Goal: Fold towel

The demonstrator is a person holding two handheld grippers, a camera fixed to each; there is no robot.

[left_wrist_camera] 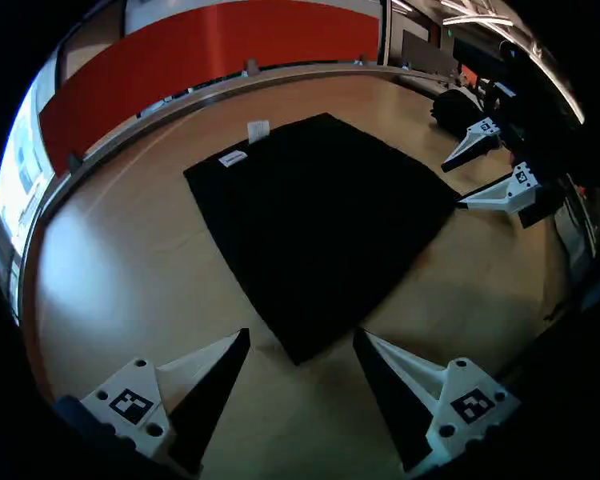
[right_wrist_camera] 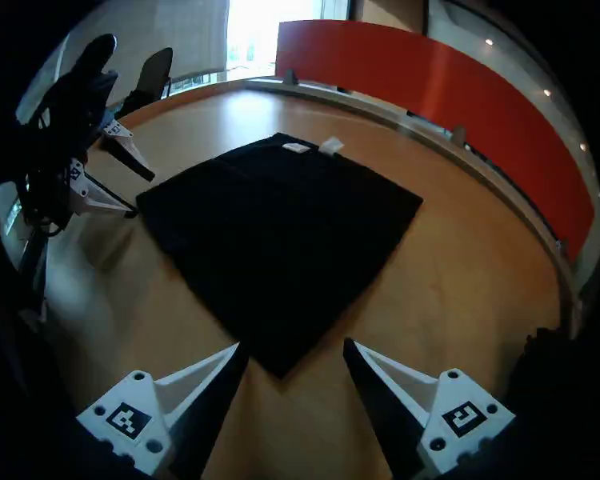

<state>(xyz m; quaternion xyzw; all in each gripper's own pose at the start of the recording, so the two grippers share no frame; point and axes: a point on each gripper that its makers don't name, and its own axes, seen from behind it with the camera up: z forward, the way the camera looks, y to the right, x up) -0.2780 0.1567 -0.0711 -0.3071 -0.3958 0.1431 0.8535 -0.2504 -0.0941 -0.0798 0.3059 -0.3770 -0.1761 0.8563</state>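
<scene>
Two claws hang open over the wooden bench [left_wrist_camera: 116,264], gripping nothing. Just ahead of the left claw [left_wrist_camera: 300,340], a corner of the flat black towel [left_wrist_camera: 324,216] points toward the gap between its spread fingers. The right claw [right_wrist_camera: 292,348] faces another corner the same way, with white tags [right_wrist_camera: 312,146] at the towel's far corner.

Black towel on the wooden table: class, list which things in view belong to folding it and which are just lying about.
Belong to the job:
flat black cloth towel
left gripper, jaws open
right gripper, jaws open
light wooden table

Lying about:
long red wall panel
dark chair
</scene>
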